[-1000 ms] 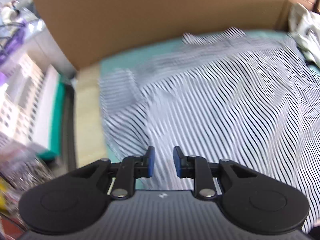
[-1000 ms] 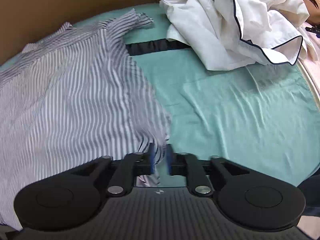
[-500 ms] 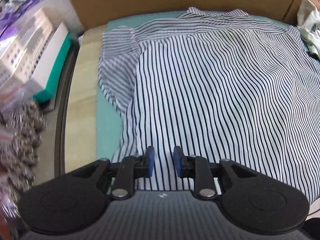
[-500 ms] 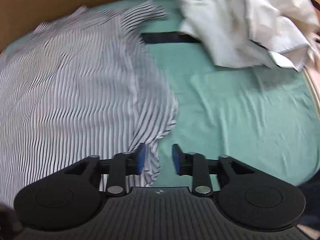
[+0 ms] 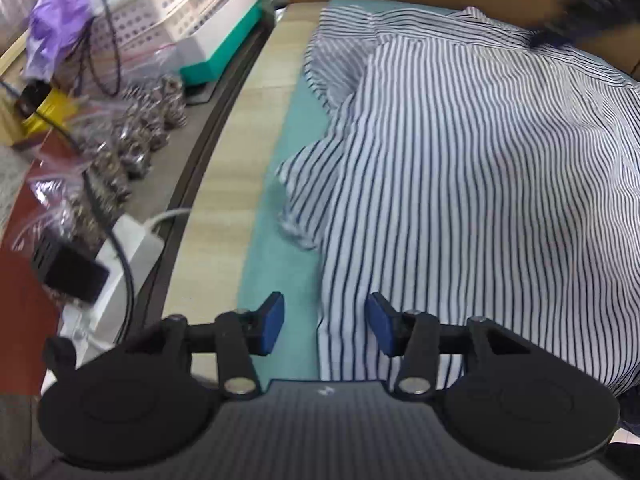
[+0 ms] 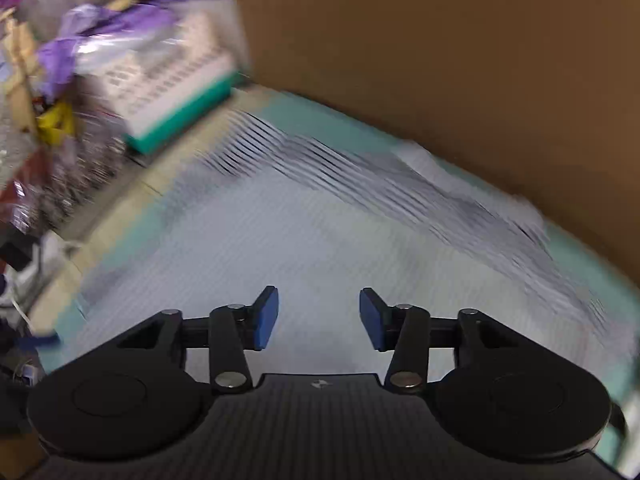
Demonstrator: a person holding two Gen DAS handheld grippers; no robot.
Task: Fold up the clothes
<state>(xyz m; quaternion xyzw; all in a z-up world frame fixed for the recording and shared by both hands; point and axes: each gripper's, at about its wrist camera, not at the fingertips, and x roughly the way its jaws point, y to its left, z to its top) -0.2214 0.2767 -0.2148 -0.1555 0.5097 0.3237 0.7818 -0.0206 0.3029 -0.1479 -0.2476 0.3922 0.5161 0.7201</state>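
A white shirt with dark stripes (image 5: 472,168) lies spread on a teal cloth (image 5: 280,240). In the left wrist view my left gripper (image 5: 325,323) is open and empty over the shirt's near left hem, with the hem edge between the blue pads. The shirt's left sleeve is bunched toward the cloth's left edge. In the right wrist view, which is blurred, my right gripper (image 6: 319,317) is open and empty above the shirt (image 6: 320,248).
A brown cardboard wall (image 6: 460,60) stands behind the cloth. Left of the light wooden table edge (image 5: 224,184) are a white and green box (image 5: 216,40), purple bags, clear bags of small metal parts, cables and a white power strip.
Both grippers have opened wide. The right gripper let go of the shirt's edge and swung left over the shirt. The left gripper shifted left toward the hem corner.
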